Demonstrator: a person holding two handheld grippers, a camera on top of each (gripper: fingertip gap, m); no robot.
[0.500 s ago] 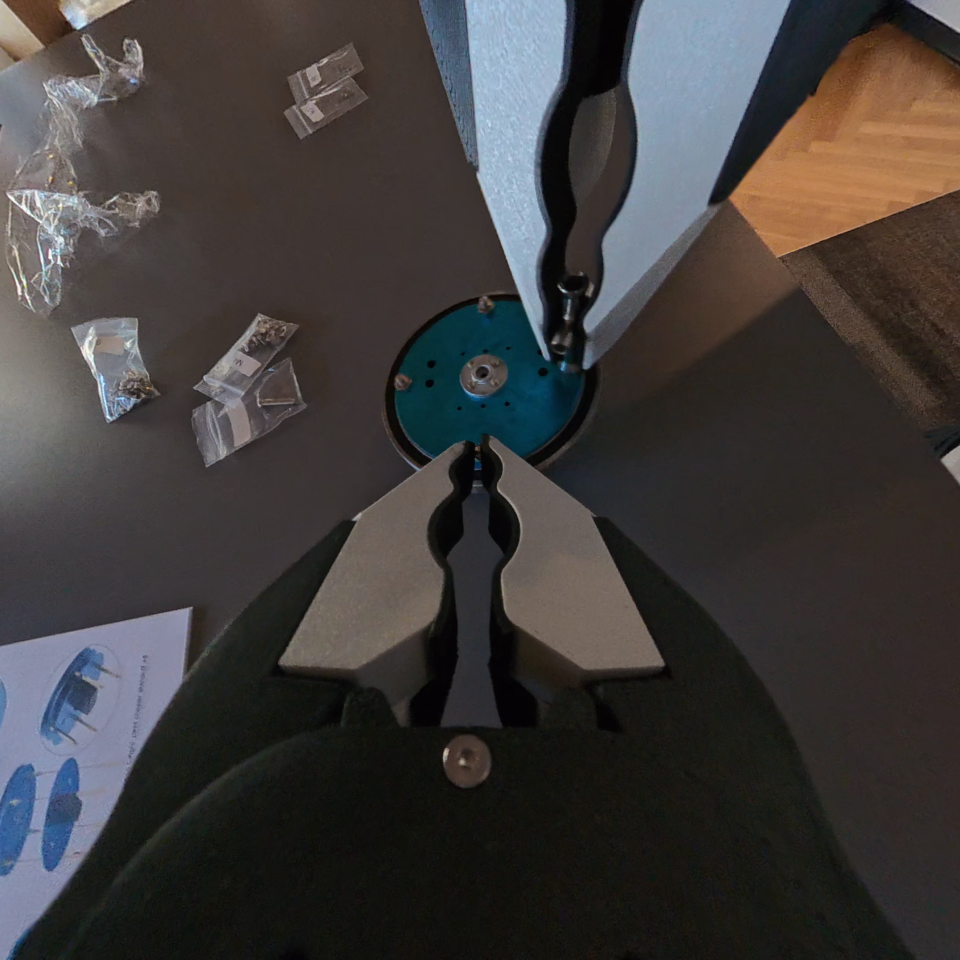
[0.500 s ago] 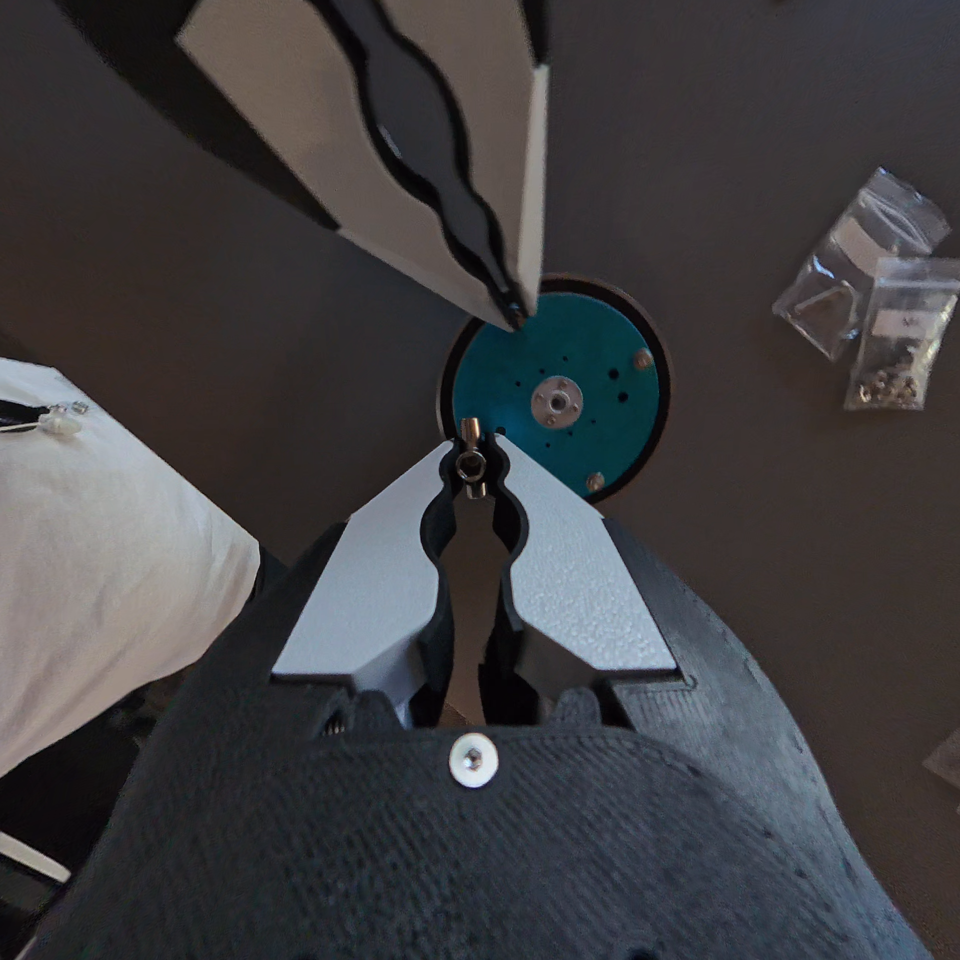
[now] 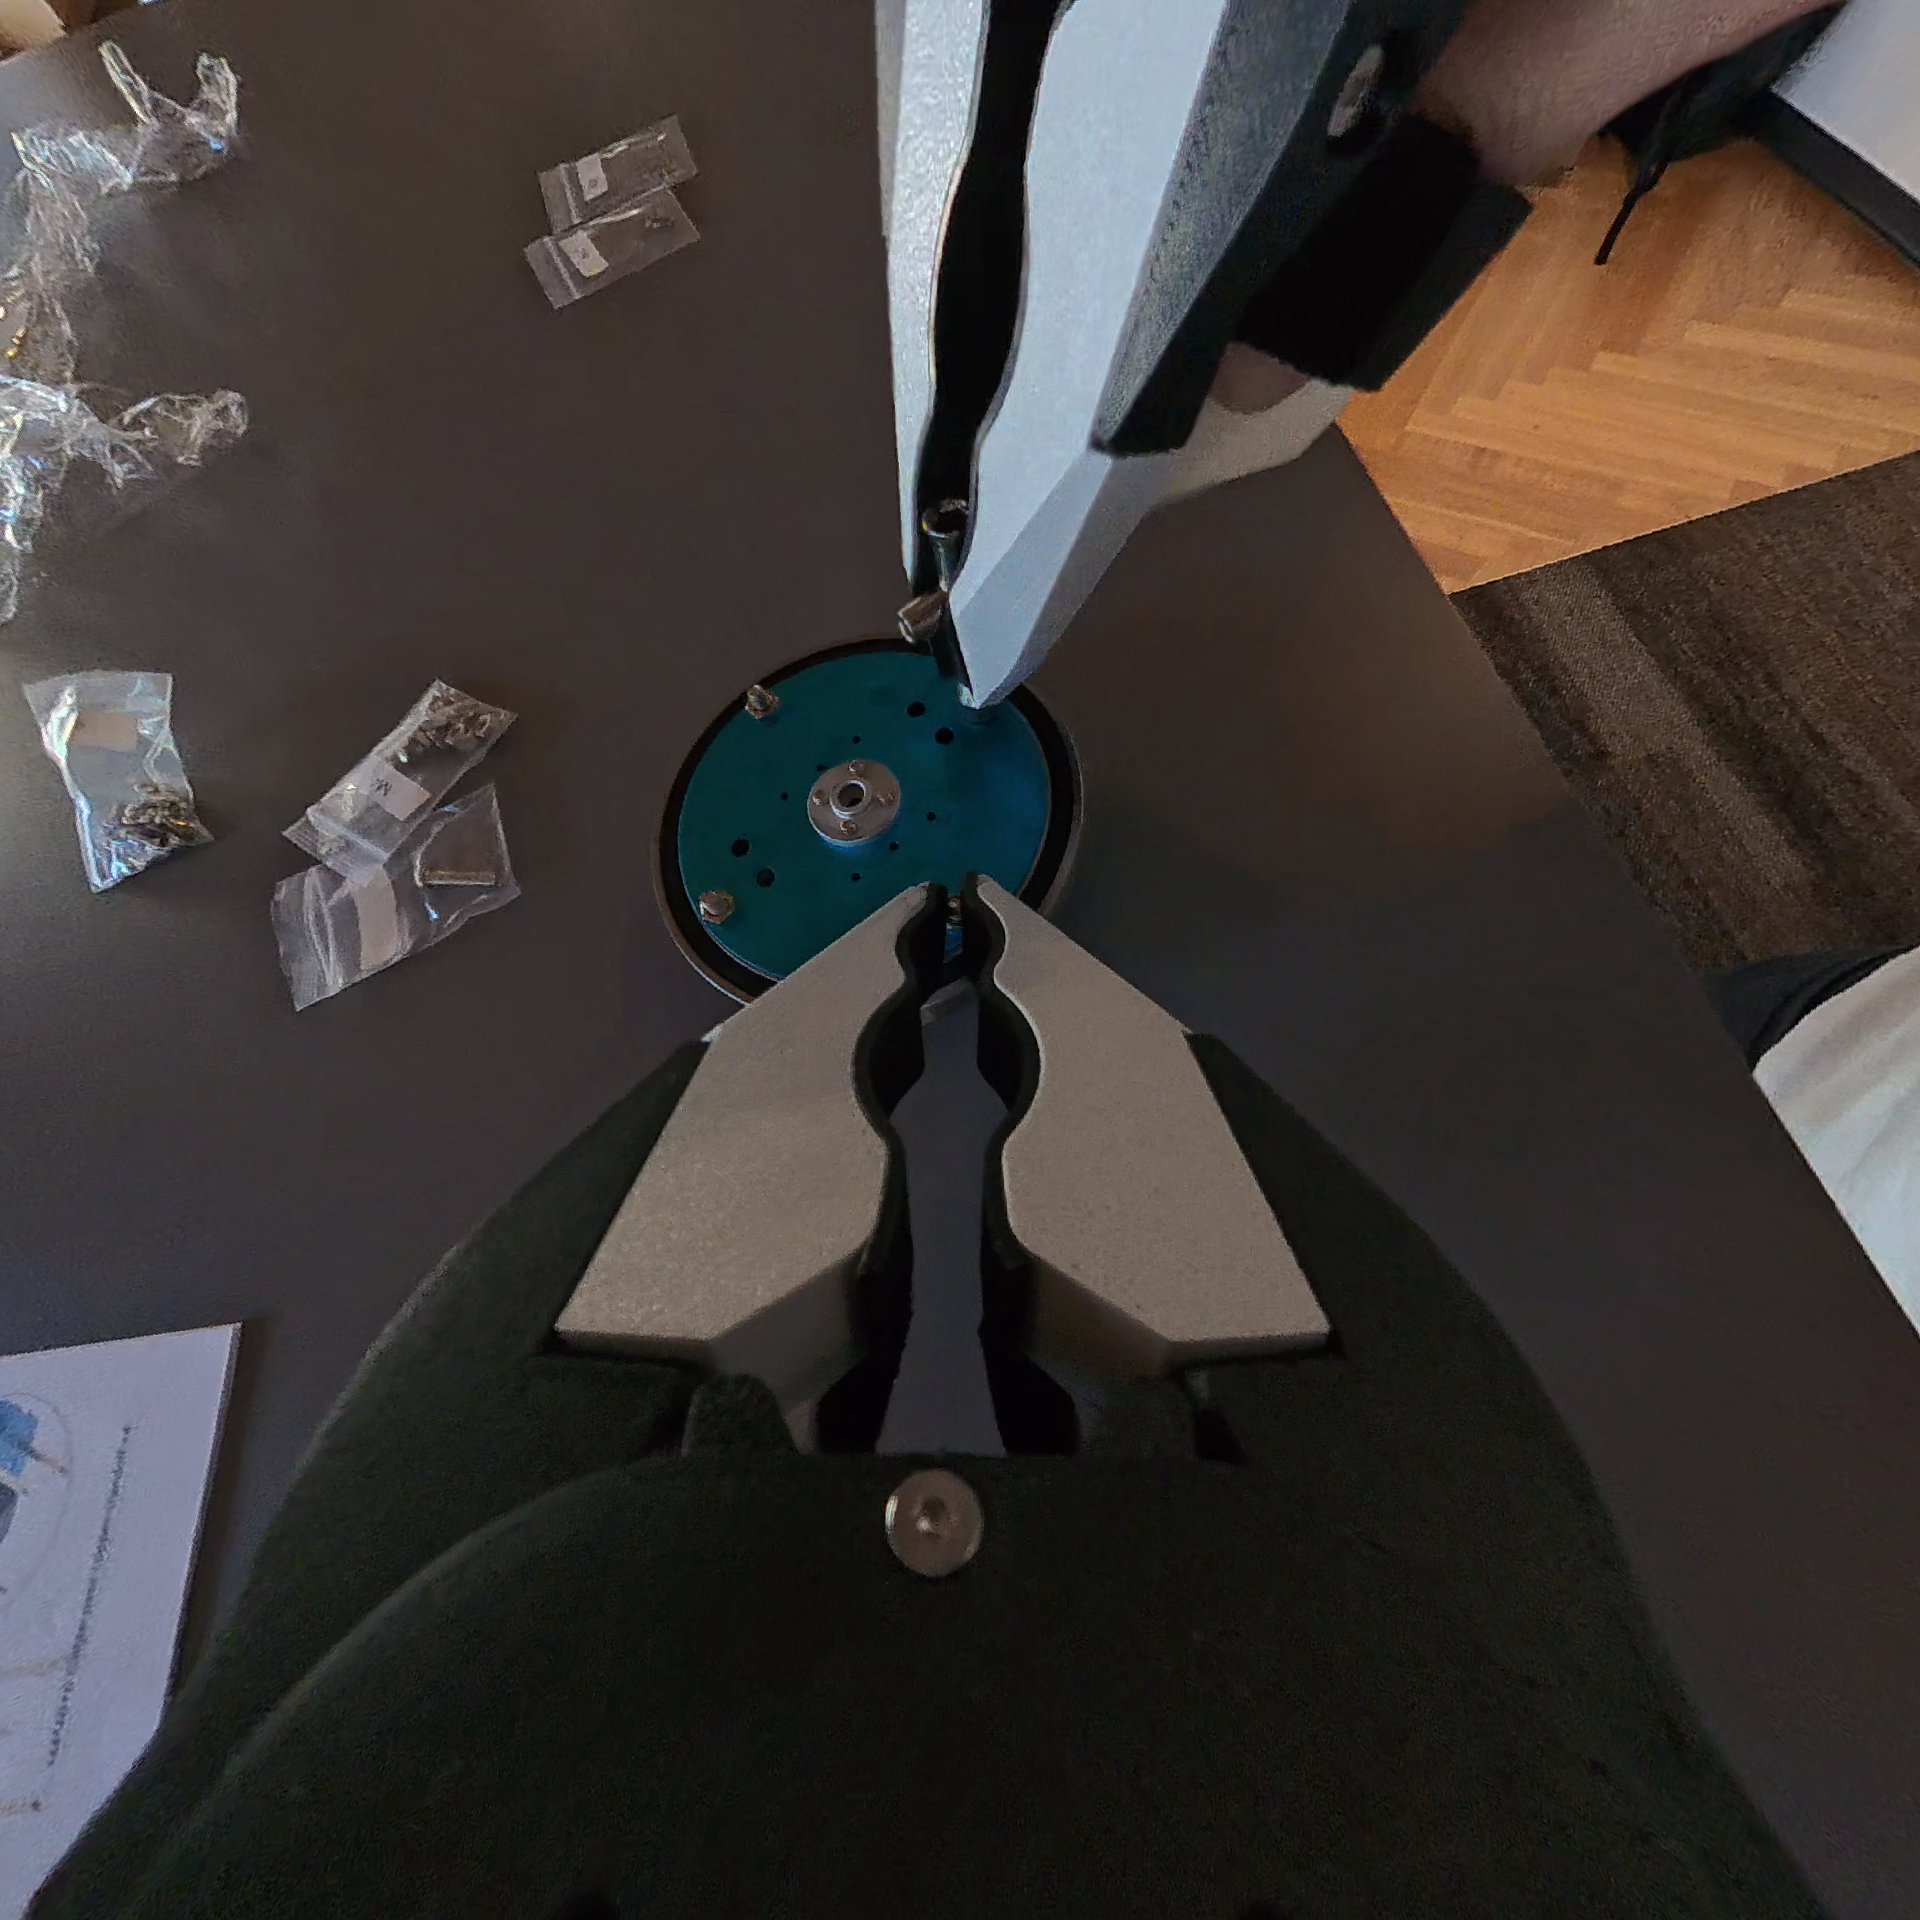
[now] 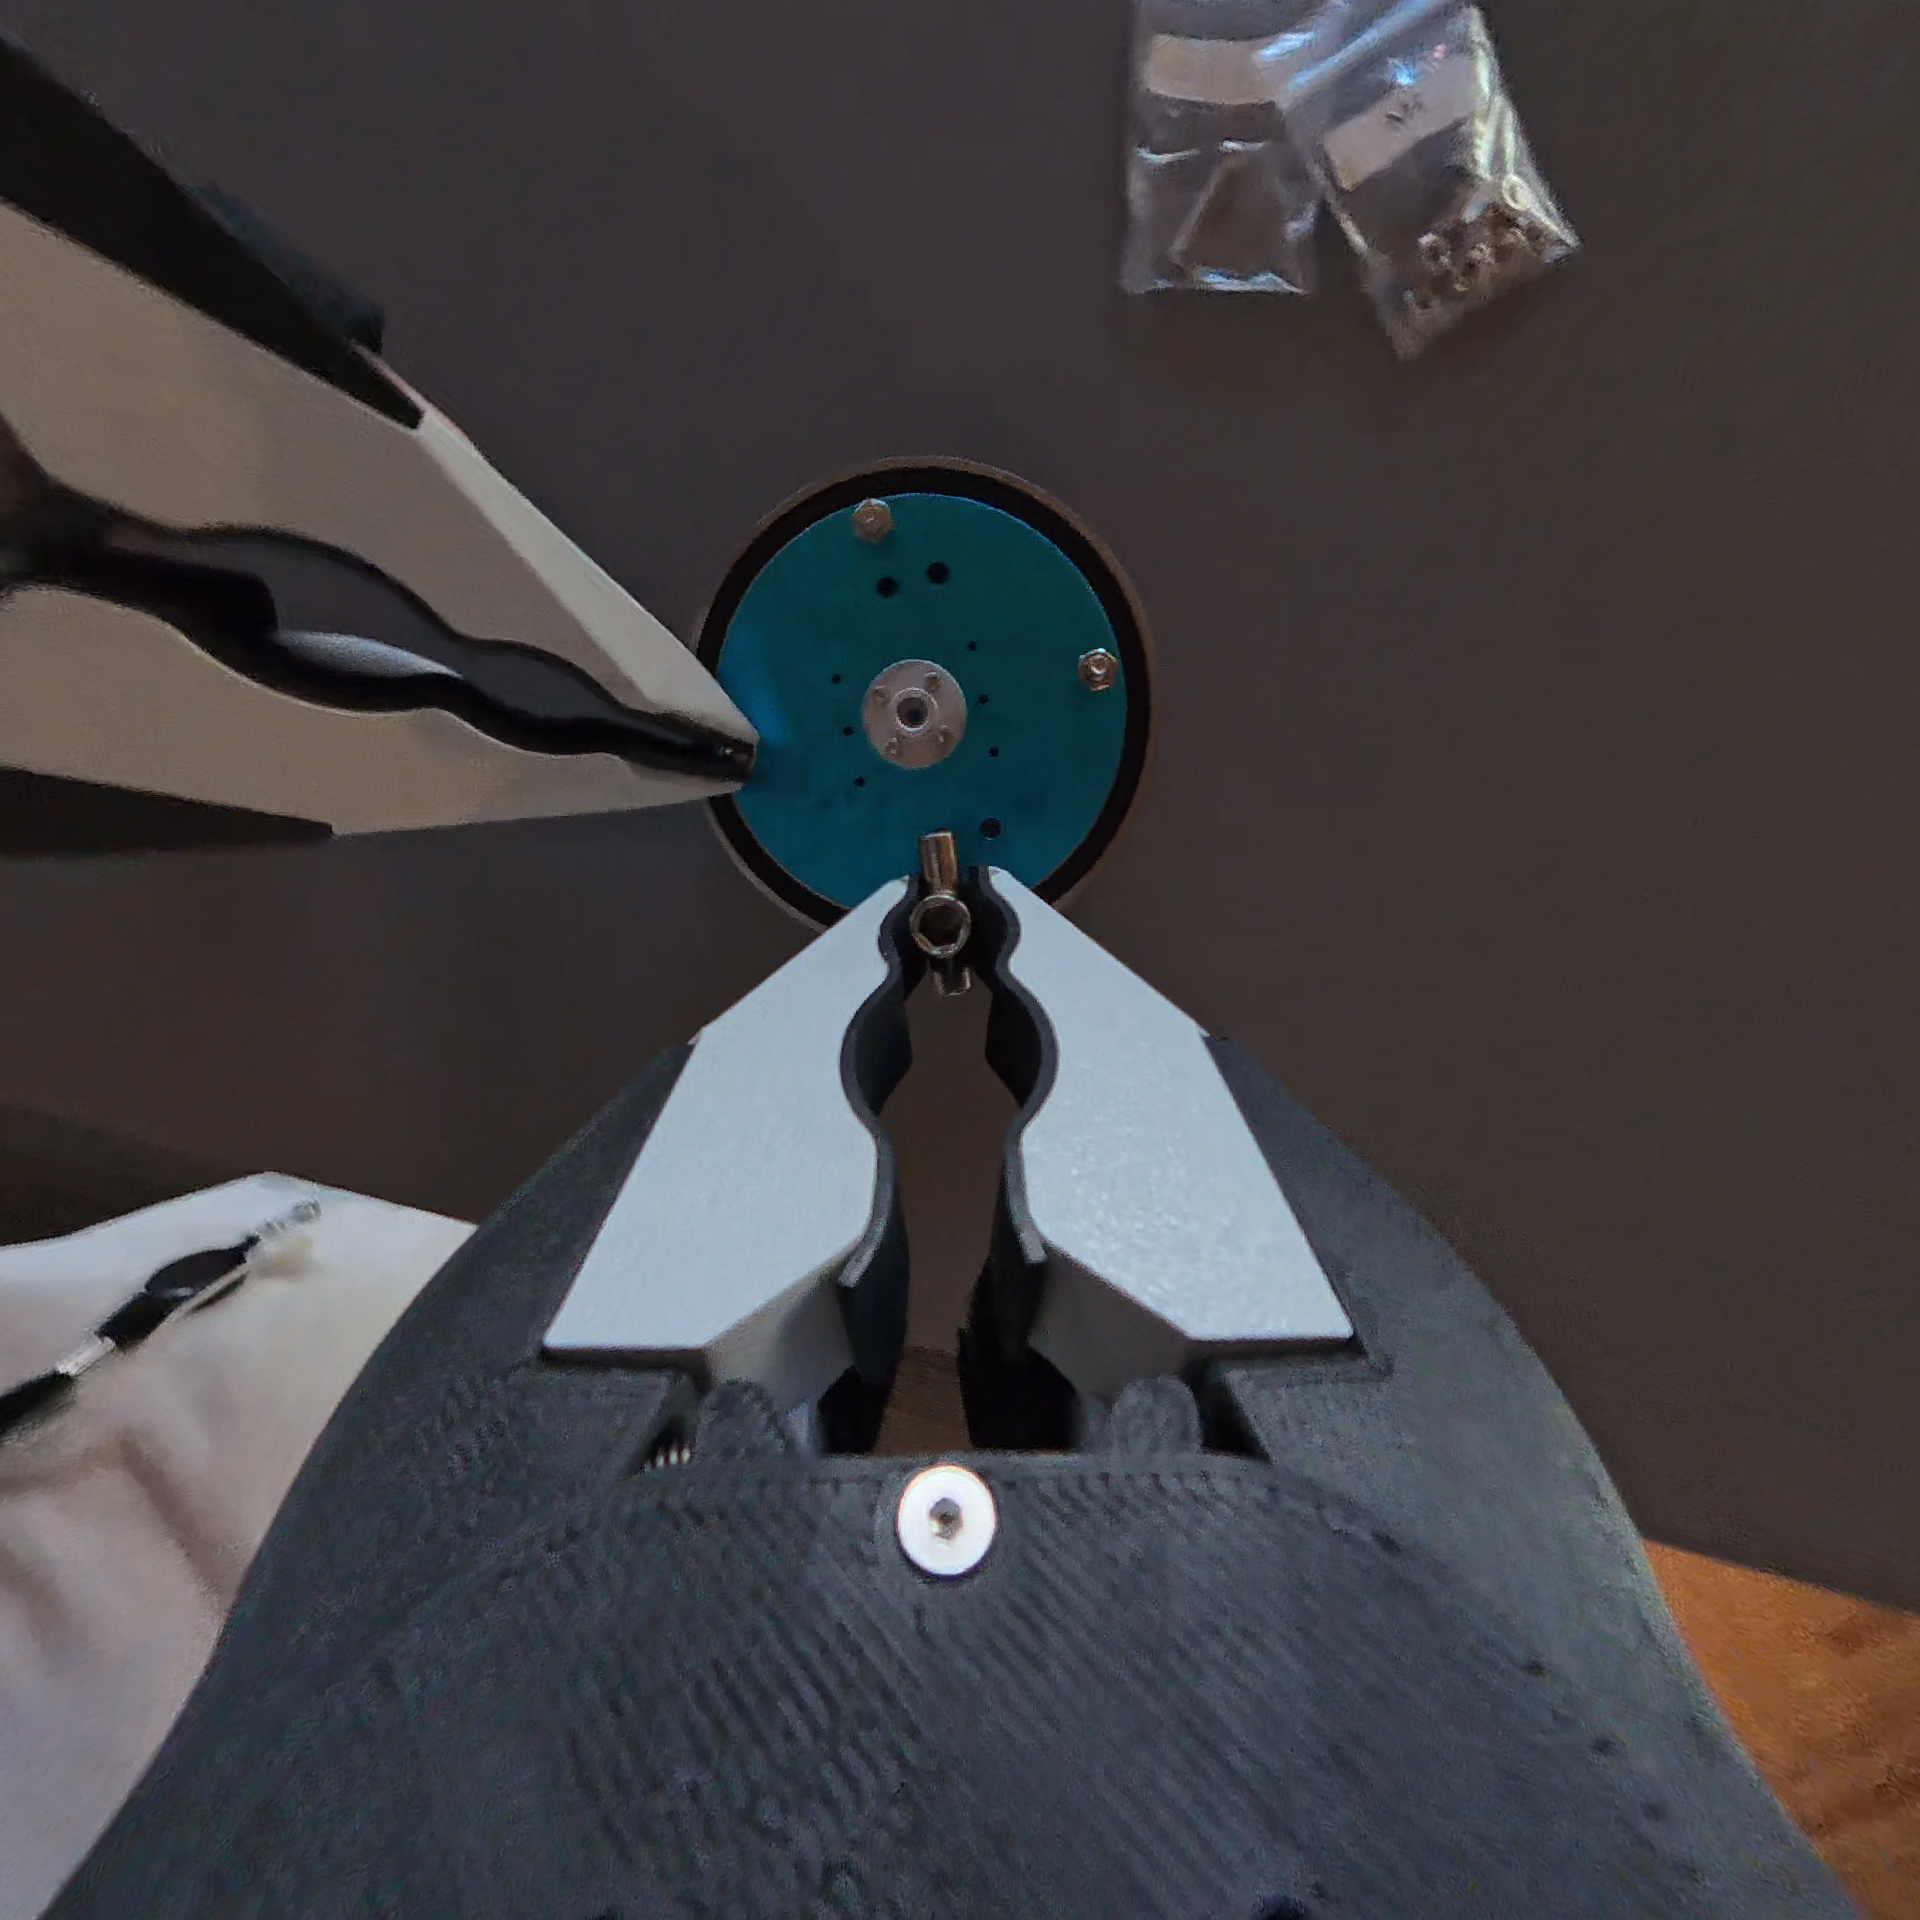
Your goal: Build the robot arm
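A round teal disc (image 3: 831,894) with a metal hub (image 3: 852,805) and two screws lies on a black ring on the dark table (image 3: 1351,987). My left gripper (image 3: 951,896) is shut on the disc's near rim; a thin dark part shows between its tips. It enters the right wrist view (image 4: 740,756) from the left, at the disc (image 4: 1039,748). My right gripper (image 4: 943,883) is shut on a small metal T-handled key (image 4: 940,920). In the left wrist view that key (image 3: 935,582) points down and its tip meets the disc's far edge.
Small clear bags of hardware (image 3: 400,769) (image 3: 613,223) (image 4: 1340,177) and crumpled plastic (image 3: 94,416) lie on the table's left. A printed sheet (image 3: 94,1558) lies near left. A hand (image 3: 1558,83) holds the right gripper. The table edge and wooden floor (image 3: 1662,364) are on the right. Left tips to right tips: about 5 cm.
The disc has swung counter-clockwise about the left gripper's tips in the left wrist view. The right gripper with the key has moved left with it and swung round.
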